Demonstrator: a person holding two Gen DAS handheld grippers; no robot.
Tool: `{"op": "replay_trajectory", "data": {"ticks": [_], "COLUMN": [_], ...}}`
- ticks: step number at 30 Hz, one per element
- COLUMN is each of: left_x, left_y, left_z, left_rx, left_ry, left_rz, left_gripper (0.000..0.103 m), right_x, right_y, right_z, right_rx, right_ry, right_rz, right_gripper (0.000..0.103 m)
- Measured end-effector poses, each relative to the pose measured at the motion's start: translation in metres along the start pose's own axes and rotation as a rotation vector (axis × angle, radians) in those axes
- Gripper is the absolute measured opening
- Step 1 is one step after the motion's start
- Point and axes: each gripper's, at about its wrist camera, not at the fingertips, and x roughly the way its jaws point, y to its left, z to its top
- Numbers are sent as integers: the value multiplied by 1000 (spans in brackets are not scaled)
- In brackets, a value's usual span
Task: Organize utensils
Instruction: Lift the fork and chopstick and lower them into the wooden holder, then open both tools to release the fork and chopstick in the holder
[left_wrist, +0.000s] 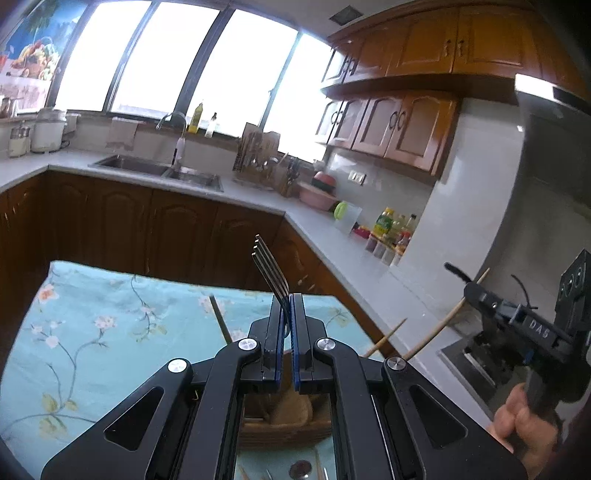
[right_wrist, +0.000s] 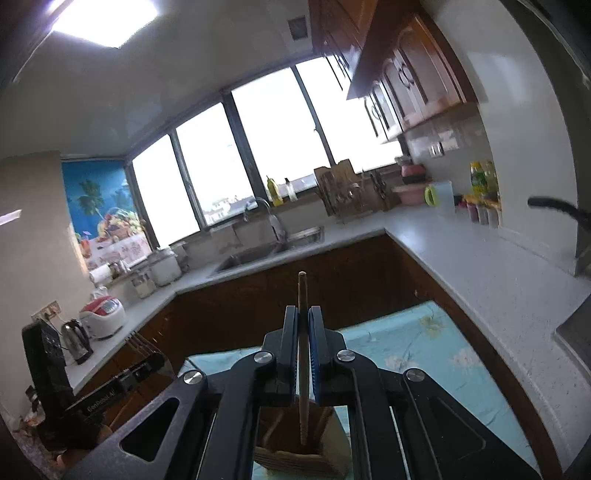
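Observation:
In the left wrist view my left gripper is shut on a metal fork, whose tines stick up above the pads. Beneath it a wooden utensil holder stands on the turquoise floral tablecloth. At the right edge a hand carries my right gripper, which is shut on a pale chopstick. In the right wrist view my right gripper clamps that chopstick upright, with its lower end down inside the holder. The left gripper with the fork shows at lower left.
A grey L-shaped counter with brown cabinets wraps the room, with a sink, a knife block and bottles. A kettle and a rice cooker stand at the left. More sticks rise from the holder.

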Motion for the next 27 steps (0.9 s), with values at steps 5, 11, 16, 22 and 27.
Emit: {"op": "replay_trajectory", "data": {"ticks": [5, 11, 16, 22, 27], "left_x": [24, 45, 56, 61, 62], "left_y": [8, 22, 20, 22, 22], "left_z": [-25, -51, -65, -72, -71], "left_rx": [-16, -38, -13, -24, -19], "left_ry": [35, 84, 128, 149, 154], "left_rz": [27, 57, 66, 66, 71], "left_gripper": [2, 2, 2, 3, 3], "right_x": [29, 52, 61, 63, 63], "right_y": [-11, -25, -28, -31, -32], "right_z": [-27, -53, -63, -61, -60], "right_rx": [9, 44, 43, 46, 46], "right_ry": [57, 118, 149, 163, 165], "right_rz": [-22, -16, -20, -19, -21], "right_gripper": [6, 6, 6, 7, 7]}}
